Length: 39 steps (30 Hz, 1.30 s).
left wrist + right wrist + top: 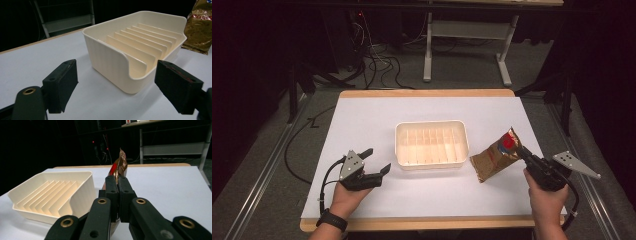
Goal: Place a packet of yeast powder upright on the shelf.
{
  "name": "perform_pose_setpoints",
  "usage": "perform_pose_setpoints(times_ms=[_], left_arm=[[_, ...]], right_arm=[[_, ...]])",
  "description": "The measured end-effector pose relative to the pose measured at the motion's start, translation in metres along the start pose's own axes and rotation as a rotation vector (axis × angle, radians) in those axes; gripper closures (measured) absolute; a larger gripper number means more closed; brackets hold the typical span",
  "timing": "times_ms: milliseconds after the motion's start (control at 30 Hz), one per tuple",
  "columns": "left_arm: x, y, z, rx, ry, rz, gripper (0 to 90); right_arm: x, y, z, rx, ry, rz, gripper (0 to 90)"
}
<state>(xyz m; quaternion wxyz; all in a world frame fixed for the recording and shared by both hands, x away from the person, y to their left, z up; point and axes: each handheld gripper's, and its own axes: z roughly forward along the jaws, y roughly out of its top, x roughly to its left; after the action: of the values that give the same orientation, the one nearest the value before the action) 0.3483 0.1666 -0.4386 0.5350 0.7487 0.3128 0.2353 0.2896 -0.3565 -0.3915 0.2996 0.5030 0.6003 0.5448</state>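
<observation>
High view: the right gripper (523,152) pinches a gold bag (496,159) by its edge, just right of the cream tray (431,125) mid-tabletop (362,120); bare surface lies all round.

Left gripper view: the left gripper (116,85) has jaws spread, near the tray's corner.

Right gripper view: jaws pressed on the bag's edge.

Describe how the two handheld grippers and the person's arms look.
Both grippers, left gripper and right gripper, are black, with two fingers ending in blocky dark pads; brass-coloured rivets sit in the linkage. Each carries a grey three-cornered plate dotted with small holes, and a black cable trails from each. The left wrist wears a black watch; no sleeves show.
</observation>
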Motion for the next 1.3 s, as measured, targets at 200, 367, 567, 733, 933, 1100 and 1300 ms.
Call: perform_pose_setpoints(times_ms=[200,367,567,733,933,1100,1300], left_arm=[[0.000,0.000,0.000,0.000,0.000,0.000,18.8],[0.000,0.000,0.000,0.000,0.000,0.001,18.8],[0.000,0.000,0.000,-0.001,0.000,0.001,18.8],[0.000,0.000,0.000,-0.006,0.000,0.001,18.8],[-0.001,0.000,-0.001,-0.012,-0.003,0.002,18.9],[-0.001,0.001,-0.002,-0.027,-0.007,0.001,18.8],[-0.001,0.000,-0.002,-0.030,-0.011,-0.005,18.9]], right_arm=[[0.004,0.004,-0.001,-0.009,-0.015,-0.034,89.5],[0.008,0.007,-0.003,-0.018,-0.022,-0.058,89.5],[0.012,0.013,-0.007,-0.036,-0.049,-0.093,89.5],[0.010,0.016,-0.010,-0.062,-0.068,-0.092,89.5],[0.011,0.018,-0.010,-0.076,-0.072,-0.087,90.0],[0.013,0.020,-0.008,-0.092,-0.070,-0.063,90.0],[0.018,0.027,-0.004,-0.117,-0.042,0.000,90.0]])
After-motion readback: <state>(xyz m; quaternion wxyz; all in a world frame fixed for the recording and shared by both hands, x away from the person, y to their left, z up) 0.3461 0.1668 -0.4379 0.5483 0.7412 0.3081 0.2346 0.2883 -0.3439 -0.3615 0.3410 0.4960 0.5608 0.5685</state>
